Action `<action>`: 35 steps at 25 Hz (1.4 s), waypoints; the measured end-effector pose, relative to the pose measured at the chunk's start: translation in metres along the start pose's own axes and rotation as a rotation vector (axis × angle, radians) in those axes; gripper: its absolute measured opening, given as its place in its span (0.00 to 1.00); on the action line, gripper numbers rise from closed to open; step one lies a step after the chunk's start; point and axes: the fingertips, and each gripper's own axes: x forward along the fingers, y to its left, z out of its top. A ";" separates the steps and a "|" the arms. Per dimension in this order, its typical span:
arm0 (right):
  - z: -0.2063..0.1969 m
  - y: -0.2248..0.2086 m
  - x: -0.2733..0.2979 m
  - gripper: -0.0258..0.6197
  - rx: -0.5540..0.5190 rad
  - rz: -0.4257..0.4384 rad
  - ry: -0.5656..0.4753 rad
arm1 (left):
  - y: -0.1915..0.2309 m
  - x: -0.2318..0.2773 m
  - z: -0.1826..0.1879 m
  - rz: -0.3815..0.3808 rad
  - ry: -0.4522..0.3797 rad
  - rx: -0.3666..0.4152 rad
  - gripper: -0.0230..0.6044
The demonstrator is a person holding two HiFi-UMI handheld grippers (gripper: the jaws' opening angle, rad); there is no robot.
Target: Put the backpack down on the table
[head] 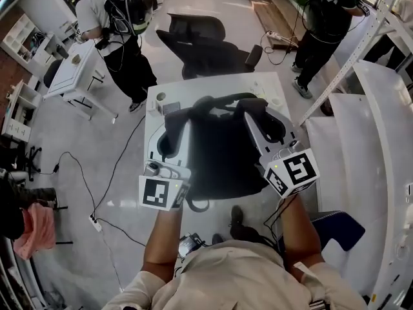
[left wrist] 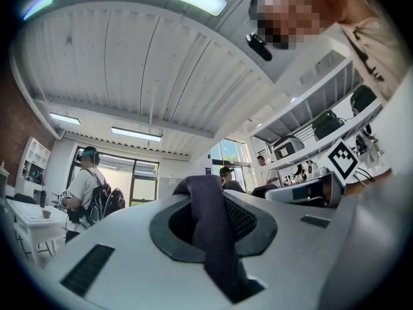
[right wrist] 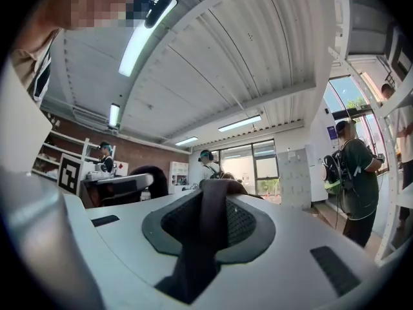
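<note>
Black webbing is carrying the load at the left: the left gripper [left wrist: 216,219] is pinching one shoulder strap [left wrist: 213,260] between nearly closed jaws, with the strap running up over the pads. I judge this is letting the bag hang freely instead of being crushed. Between the two tools the backpack [head: 219,150] is hanging by its straps, spreading above the white table [head: 216,84] and covering most of it. Holding it from both sides is probably keeping it level for setting down. At the right, the right gripper [right wrist: 210,219] is likewise clamping the other strap [right wrist: 193,263], its jaws sitting narrow around the webbing. Much is lying out of sight. The pack is hiding the tabletop beneath it, so I am not able to tell whether its underside is touching the surface or hovering clear. In the head view both sets of jaw tips are disappearing behind the bag, and the gripper views are looking out across the room, showing nothing of the tabletop below the bag.
</note>
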 end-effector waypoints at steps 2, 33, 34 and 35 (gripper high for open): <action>-0.014 -0.016 0.025 0.19 0.021 0.010 0.032 | 0.021 0.019 -0.019 0.025 0.023 -0.018 0.13; -0.154 0.008 0.049 0.31 0.008 -0.019 0.404 | 0.067 -0.049 -0.127 0.061 0.375 -0.075 0.47; -0.149 0.016 0.045 0.31 0.005 -0.015 0.395 | 0.065 -0.057 -0.118 0.060 0.357 -0.071 0.44; -0.143 0.025 0.042 0.31 0.000 -0.011 0.385 | 0.063 -0.066 -0.108 0.060 0.340 -0.068 0.42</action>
